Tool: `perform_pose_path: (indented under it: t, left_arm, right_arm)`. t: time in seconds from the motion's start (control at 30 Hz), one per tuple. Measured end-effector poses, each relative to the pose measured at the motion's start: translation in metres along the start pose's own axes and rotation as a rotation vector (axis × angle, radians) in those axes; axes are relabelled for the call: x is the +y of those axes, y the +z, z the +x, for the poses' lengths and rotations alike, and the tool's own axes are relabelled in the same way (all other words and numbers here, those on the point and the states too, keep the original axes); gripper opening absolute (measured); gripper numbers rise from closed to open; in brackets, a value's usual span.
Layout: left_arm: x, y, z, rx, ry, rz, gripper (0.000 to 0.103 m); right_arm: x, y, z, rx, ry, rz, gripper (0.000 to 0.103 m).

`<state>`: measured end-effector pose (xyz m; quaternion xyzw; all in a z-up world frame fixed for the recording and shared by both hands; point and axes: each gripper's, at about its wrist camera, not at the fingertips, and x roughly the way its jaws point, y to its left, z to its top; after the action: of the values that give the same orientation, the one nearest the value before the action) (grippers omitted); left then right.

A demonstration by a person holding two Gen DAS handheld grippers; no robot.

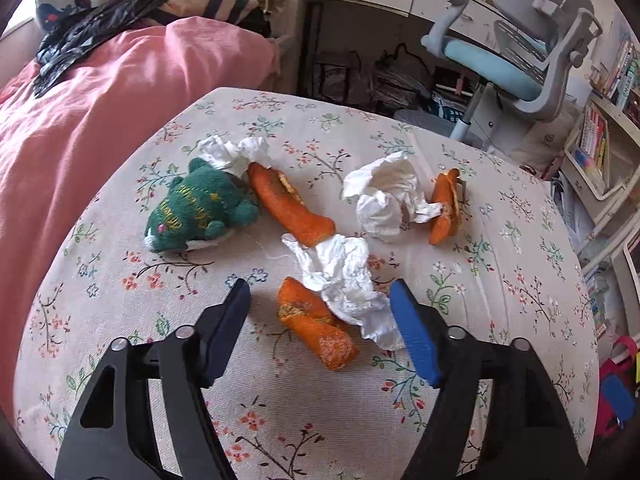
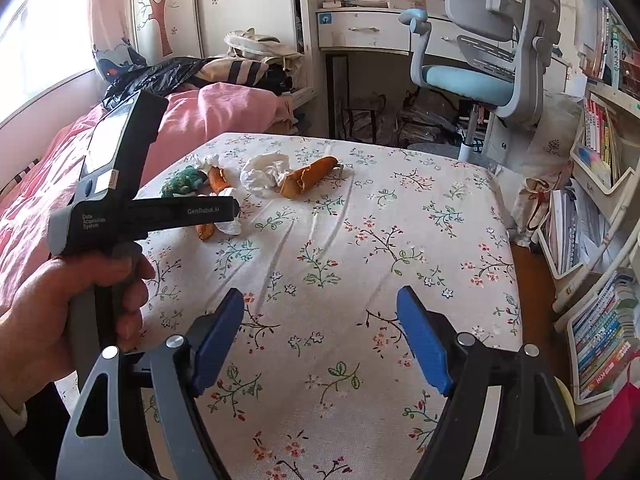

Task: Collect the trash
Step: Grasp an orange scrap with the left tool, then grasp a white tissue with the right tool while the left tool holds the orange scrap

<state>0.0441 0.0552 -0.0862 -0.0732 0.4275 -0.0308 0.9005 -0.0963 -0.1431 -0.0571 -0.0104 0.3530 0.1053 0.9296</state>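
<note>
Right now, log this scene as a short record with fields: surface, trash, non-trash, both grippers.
surface: floral tablecloth on a table
trash, peels: three orange peel pieces, near, middle, far right
trash, tissues: three crumpled white tissues, near, right, far left
non-trash: green plush toy, beside the middle peel
left gripper: open, straddling the near peel and near tissue
right gripper: open, over bare cloth, holding nothing

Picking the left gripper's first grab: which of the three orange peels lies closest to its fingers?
The nearest orange peel, lying between the open left gripper fingers, partly under a crumpled tissue. The other two peels lie farther back: one beside the green plush toy, one at far right.
</note>
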Motion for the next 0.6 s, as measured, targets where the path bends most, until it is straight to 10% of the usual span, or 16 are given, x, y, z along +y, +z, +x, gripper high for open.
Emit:
perform_pose_path:
  t: [0.1, 0.33, 0.6]
  left_arm:
    - [-0.013, -0.005, 0.000, 0.021, -0.074, 0.060, 0.021]
    - [-0.067, -0.038, -0.018, 0.220, -0.394, 0.312, 0.018]
    - [-0.047, -0.029, -0.025, 0.176, -0.309, 0.201, 0.049]
  right_arm:
    - [0.000, -0.001, 0.002, 0.009, -0.012, -0.001, 0.076]
    - [-0.011, -0.002, 0.005, 0.036, -0.055, 0.031, 0.076]
    - [-0.009, -0.001, 0.007, 0.042, -0.048, 0.025, 0.076]
